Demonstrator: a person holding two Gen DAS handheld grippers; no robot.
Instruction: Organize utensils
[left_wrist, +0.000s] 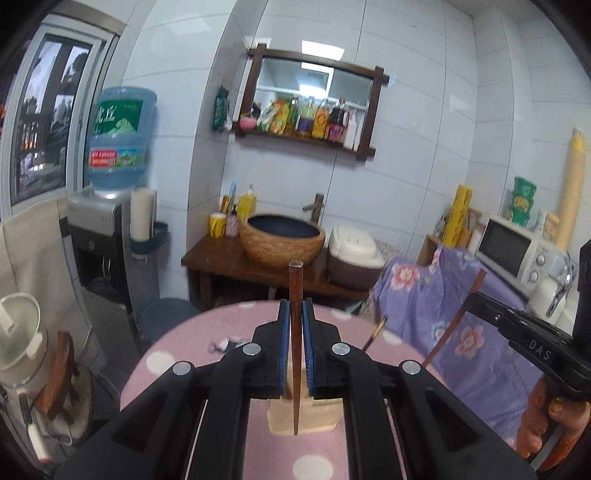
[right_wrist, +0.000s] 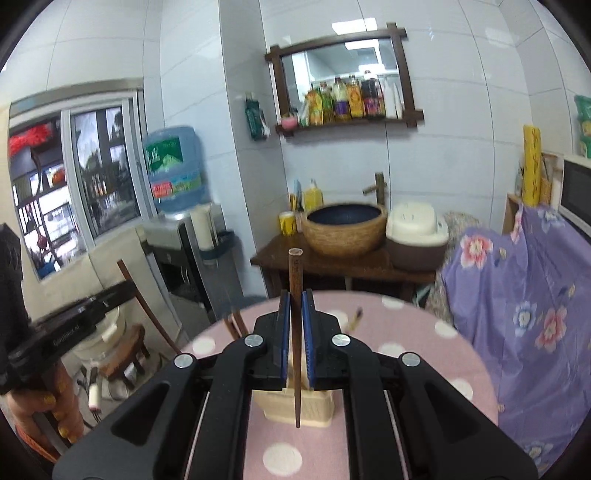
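Observation:
My left gripper (left_wrist: 295, 314) is shut on a dark wooden chopstick (left_wrist: 295, 332) held upright, its thin tip hanging over a cream utensil holder (left_wrist: 317, 421) on the pink polka-dot table (left_wrist: 184, 354). My right gripper (right_wrist: 295, 306) is shut on a second wooden chopstick (right_wrist: 296, 332), tip pointing down over the same cream holder (right_wrist: 317, 410). The right gripper with its chopstick (left_wrist: 458, 314) shows at the right of the left wrist view. The left gripper with its chopstick (right_wrist: 147, 306) shows at the left of the right wrist view. Another utensil (left_wrist: 376, 330) sticks up behind the holder.
A purple floral cloth (left_wrist: 443, 295) covers furniture right of the table. Behind stand a wooden stand with a basin sink (left_wrist: 282, 240) and rice cooker (left_wrist: 354, 254), a water dispenser (left_wrist: 110, 221) and a microwave (left_wrist: 517, 251). A small dark item (left_wrist: 227, 345) lies on the table.

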